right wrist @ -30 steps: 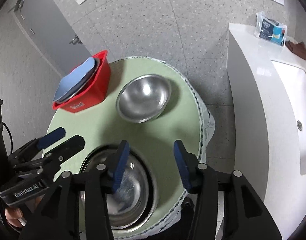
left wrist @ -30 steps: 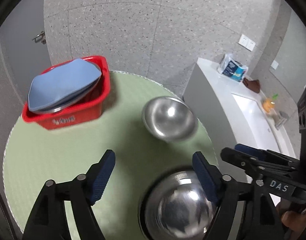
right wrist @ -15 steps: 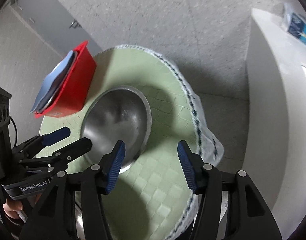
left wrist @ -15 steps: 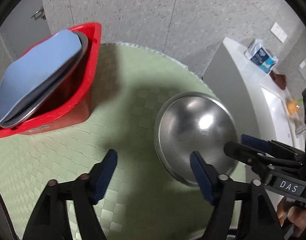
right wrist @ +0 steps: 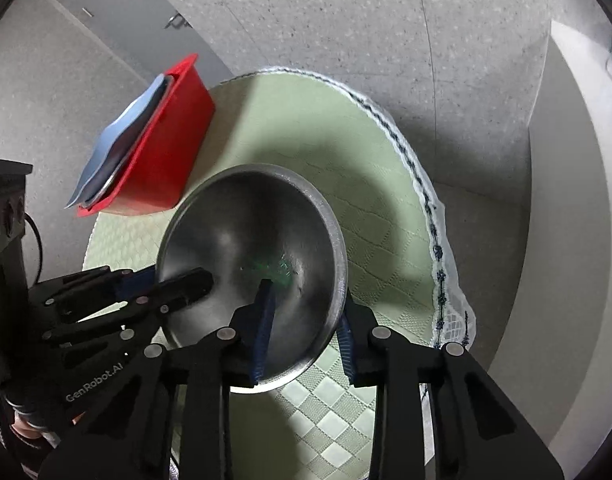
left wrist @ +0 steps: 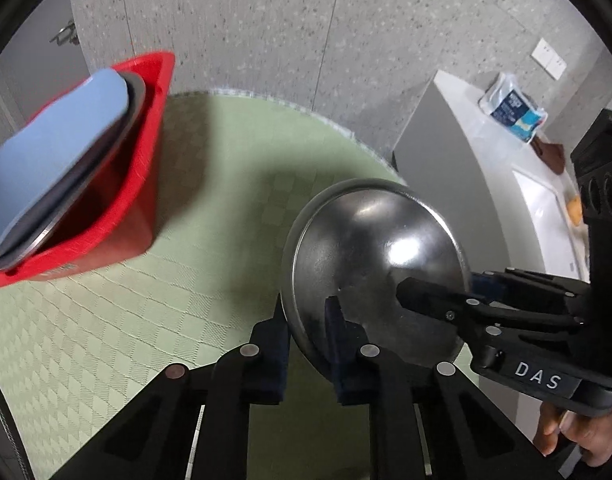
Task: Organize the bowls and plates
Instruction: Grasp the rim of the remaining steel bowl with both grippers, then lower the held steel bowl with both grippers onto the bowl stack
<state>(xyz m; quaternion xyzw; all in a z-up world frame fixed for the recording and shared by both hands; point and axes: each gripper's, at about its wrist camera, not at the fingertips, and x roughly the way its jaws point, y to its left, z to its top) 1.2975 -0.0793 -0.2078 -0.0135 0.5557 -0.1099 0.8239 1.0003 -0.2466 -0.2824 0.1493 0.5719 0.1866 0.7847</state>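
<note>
We see open green bench (left wrist: 210, 216) between the red bin (left wrist: 138, 184) and steel bowl (left wrist: 370, 256), the white counter (left wrist: 478, 168) crowding the right

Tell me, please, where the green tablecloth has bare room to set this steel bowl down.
Bare cloth lies between the red bin and the steel bowl, and between the bowl and the far table edge. It is crowded at the bowl, with the left gripper and right gripper clamped on its rim.
</note>
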